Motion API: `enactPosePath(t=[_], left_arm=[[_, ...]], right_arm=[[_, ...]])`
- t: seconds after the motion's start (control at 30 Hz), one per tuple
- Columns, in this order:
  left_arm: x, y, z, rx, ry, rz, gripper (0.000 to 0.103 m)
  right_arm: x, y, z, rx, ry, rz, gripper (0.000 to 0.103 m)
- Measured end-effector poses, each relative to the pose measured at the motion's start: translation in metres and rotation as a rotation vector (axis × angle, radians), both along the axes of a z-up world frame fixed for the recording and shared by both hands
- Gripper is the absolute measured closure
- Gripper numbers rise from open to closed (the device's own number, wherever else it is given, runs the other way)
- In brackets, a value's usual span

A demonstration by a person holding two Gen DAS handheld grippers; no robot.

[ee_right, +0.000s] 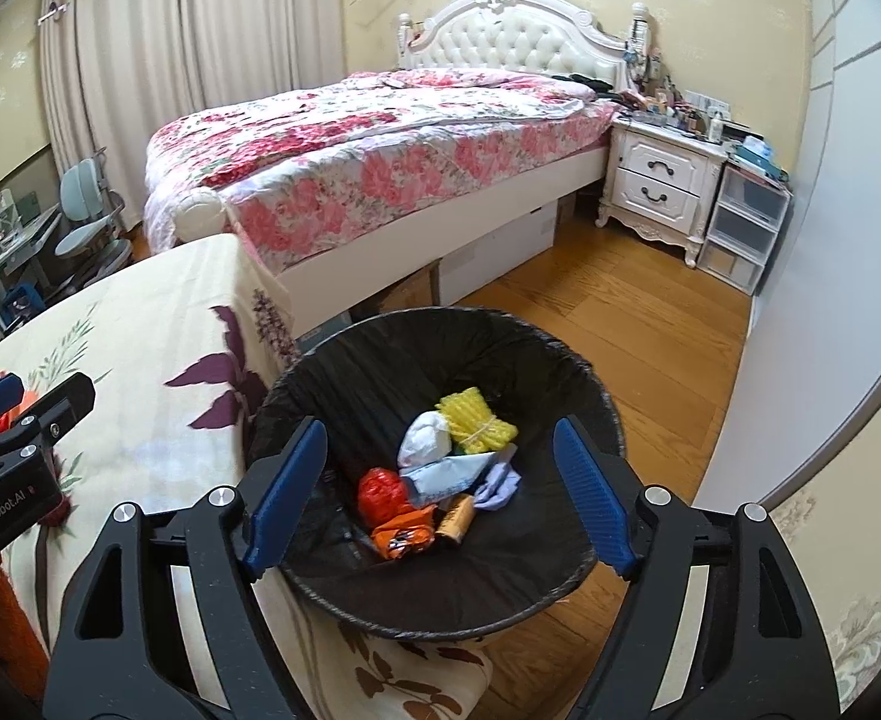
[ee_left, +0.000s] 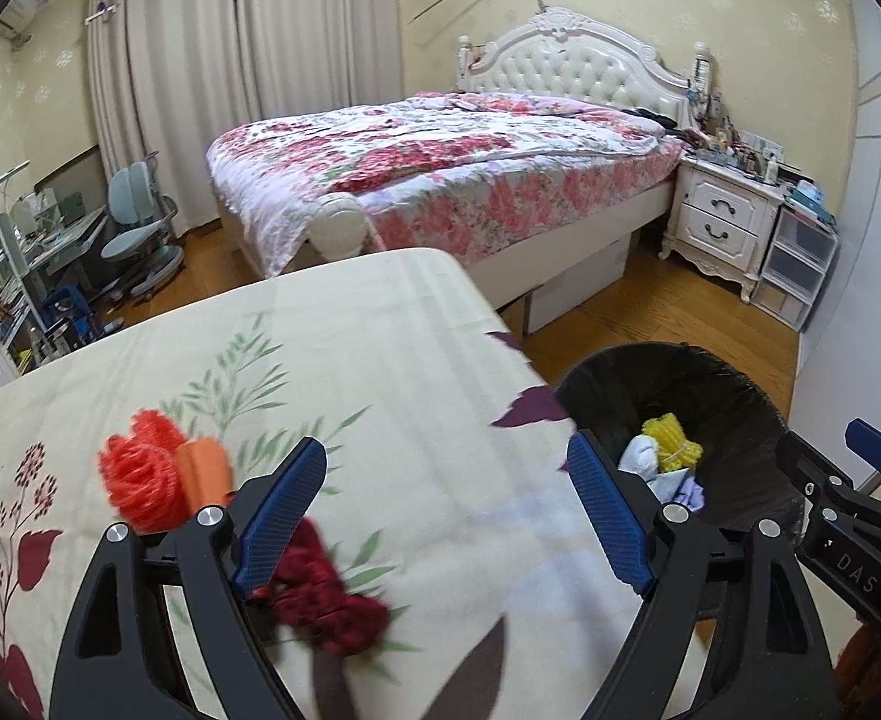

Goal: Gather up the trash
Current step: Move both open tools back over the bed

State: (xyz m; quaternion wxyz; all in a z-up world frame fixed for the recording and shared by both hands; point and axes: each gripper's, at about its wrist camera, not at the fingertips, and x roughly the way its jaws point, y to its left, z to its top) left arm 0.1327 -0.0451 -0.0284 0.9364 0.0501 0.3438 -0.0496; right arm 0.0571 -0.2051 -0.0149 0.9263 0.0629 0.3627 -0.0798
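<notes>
Several pieces already lie in the black-lined round trash bin [ee_right: 440, 360], both jaws released and empty, while an orange net bundle [ee_left: 140, 480] waits near the cloth-covered counter [ee_left: 350, 330] left edge.

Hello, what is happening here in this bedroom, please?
A person is collecting trash with two hand-held grippers. The right gripper is open and empty above the black-lined bin, which already holds a yellow foam net, white paper and some wrappers. The left gripper is also open and empty, over the floral cloth. An orange-red foam net and a dark red piece lie on the cloth, not yet collected.
</notes>
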Motion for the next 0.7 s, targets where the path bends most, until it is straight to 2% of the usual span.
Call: enactPosePath(t=[0.7], left_arm=[[-0.046, 0.147, -0.009, 0.008, 0.03, 0.264, 0.021]], right_arm=[[-0.002, 0.136, 0.005, 0.036, 0.025, 0.309, 0.027]])
